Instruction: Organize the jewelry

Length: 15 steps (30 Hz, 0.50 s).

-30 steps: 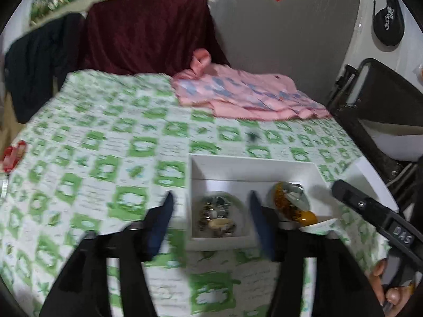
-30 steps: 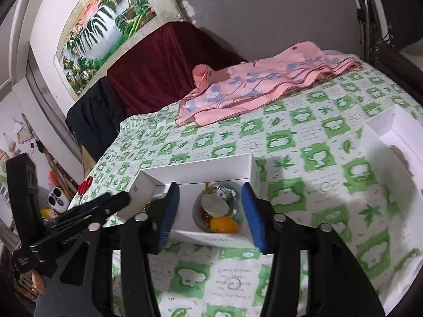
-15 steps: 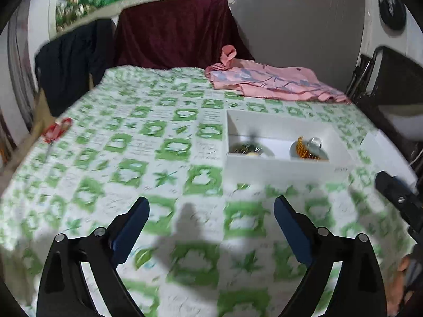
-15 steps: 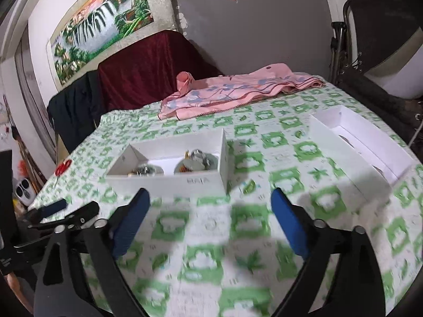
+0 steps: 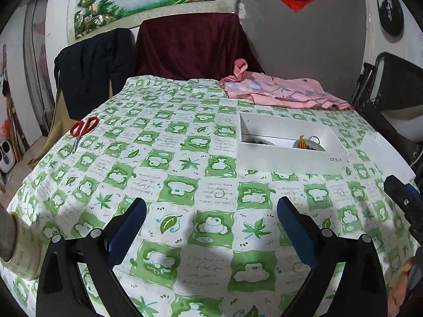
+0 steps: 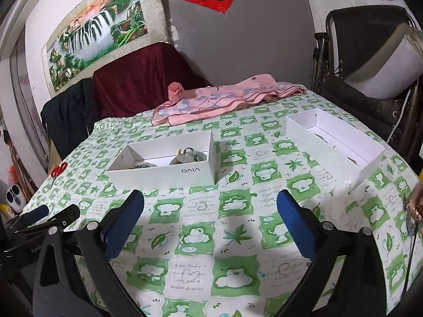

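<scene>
White box: an open cardboard tray (image 6: 169, 169) with "vivo" printed on its near wall sits on the table; every place below is given from it.
Jewelry: two round glassy pieces (image 6: 189, 155) lie inside the white box toward its right half, one with a gold-coloured bit and a ring loop (image 5: 306, 142); finer detail is too small to tell.
Tablecloth: green-and-white checked cloth (image 5: 185, 190) with leaf and frog prints covers the surface under the white box.
Left gripper: (image 5: 211, 227) hovers over bare cloth in front of the white box and to its left, blue pads spread wide, nothing between them.
Right gripper: (image 6: 210, 223) hovers over cloth in front of the white box, slightly right of it, blue pads spread wide, nothing between them.
Second tray: another white cardboard tray (image 6: 335, 142) lies well to the right of the white box, apart from it; its contents are unclear.
Pink cloth: a folded pink fabric (image 6: 224, 100) lies behind the white box at the far edge.
Scissors: red-handled scissors (image 5: 82, 129) lie far left of the white box near the cloth's edge.
Tape roll: a pale roll of tape (image 5: 18, 251) sits at the near-left edge, far from the white box.
Maroon drape: dark red fabric (image 5: 193, 47) hangs behind the table, beyond the white box.
</scene>
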Each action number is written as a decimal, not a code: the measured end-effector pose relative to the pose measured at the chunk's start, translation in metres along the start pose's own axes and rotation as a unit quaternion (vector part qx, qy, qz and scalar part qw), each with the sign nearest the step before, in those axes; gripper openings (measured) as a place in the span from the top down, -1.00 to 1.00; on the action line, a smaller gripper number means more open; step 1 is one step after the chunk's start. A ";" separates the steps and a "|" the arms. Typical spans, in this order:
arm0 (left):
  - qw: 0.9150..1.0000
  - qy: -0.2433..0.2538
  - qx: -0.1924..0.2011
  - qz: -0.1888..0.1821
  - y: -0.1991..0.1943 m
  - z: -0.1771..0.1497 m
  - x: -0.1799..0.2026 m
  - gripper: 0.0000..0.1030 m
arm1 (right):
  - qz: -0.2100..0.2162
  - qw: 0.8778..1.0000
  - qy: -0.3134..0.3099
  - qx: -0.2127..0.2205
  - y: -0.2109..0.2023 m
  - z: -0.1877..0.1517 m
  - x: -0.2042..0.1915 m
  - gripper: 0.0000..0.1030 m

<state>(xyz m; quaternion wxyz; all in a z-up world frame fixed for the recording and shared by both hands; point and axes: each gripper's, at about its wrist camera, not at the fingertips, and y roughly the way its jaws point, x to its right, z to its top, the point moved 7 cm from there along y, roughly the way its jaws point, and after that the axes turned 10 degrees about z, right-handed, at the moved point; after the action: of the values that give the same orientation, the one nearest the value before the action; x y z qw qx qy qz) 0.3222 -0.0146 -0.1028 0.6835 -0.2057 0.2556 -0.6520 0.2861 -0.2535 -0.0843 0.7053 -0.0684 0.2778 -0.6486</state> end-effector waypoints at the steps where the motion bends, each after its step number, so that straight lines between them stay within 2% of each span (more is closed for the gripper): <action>1: 1.000 -0.003 0.002 -0.001 -0.001 0.001 -0.001 -0.89 | 0.002 1.000 0.002 0.001 0.000 0.000 0.000 -0.86; 8: 0.999 -0.009 0.034 0.011 -0.014 0.006 -0.004 -0.89 | 0.003 1.000 -0.014 0.007 -0.004 0.001 -0.007 -0.86; 15: 0.999 -0.004 0.048 0.021 -0.019 0.008 -0.002 -0.89 | 0.004 1.000 -0.016 -0.003 -0.001 -0.002 -0.010 -0.86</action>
<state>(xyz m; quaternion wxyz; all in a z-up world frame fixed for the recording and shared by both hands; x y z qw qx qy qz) 0.3120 -0.0139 -0.0841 0.7073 -0.1695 0.2258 -0.6480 0.2837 -0.2433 -0.0824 0.7119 -0.0802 0.2689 -0.6438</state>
